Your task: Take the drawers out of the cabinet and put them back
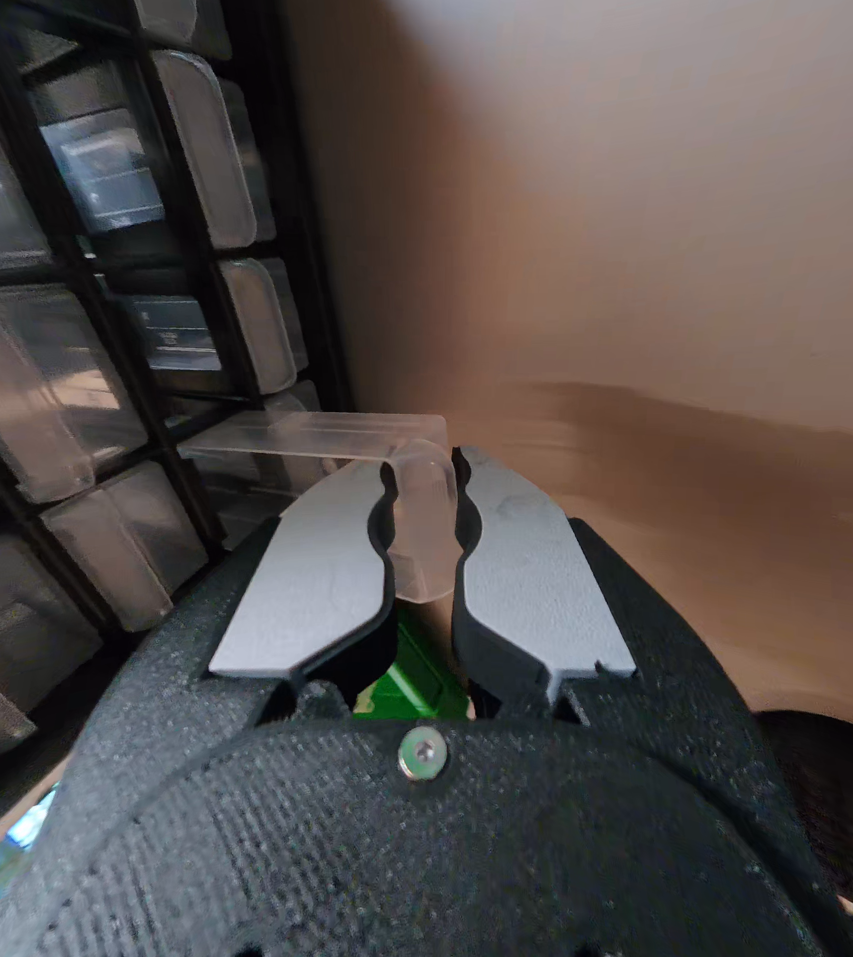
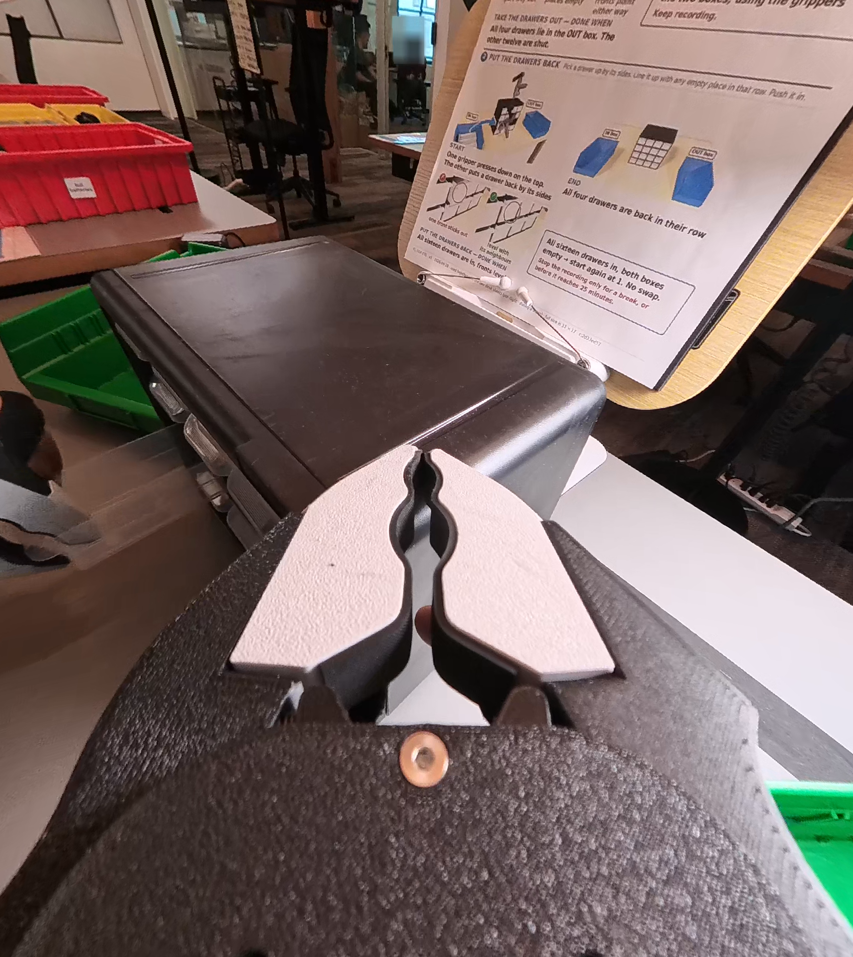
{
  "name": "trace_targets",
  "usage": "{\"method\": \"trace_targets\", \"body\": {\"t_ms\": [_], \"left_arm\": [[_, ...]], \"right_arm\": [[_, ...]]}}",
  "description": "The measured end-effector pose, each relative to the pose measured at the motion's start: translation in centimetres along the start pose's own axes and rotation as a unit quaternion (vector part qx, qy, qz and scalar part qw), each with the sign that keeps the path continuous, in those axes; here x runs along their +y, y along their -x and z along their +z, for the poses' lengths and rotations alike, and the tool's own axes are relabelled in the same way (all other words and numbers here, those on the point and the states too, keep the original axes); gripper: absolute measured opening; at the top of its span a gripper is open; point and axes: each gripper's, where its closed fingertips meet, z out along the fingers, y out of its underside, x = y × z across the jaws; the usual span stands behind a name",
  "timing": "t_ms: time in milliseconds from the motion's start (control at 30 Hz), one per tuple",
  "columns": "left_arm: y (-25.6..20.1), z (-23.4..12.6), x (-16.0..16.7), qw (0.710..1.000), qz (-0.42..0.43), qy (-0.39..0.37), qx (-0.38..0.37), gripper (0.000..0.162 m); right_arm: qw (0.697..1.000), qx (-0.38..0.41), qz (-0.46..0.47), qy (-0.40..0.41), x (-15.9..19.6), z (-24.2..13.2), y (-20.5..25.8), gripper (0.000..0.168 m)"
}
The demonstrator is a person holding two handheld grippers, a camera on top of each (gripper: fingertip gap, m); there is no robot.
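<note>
My left tool, with matte grey wavy-edged fingers, is clamped on the curved handle of a clear plastic drawer drawn out of the black gridded cabinet at ten o'clock. My right tool, fingertips nearly touching and empty, sits over the cabinet's smooth black top, which stretches toward eleven o'clock above the pale desk.

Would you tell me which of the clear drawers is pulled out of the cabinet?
The clear drawer gripped by its handle in the left gripper; it juts from the black cabinet, while the others sit shut.
</note>
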Motion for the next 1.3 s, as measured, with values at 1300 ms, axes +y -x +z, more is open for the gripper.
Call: {"method": "trace_targets", "body": {"t_ms": [1300], "left_arm": [[6.7, 0.5, 4.8, 0.902, -0.274, -0.280, -0.181, 0.005]], "right_arm": [[0.999, -0.016, 0.019, -0.022, -0.1, 0.2, -0.1, 0.000]]}}
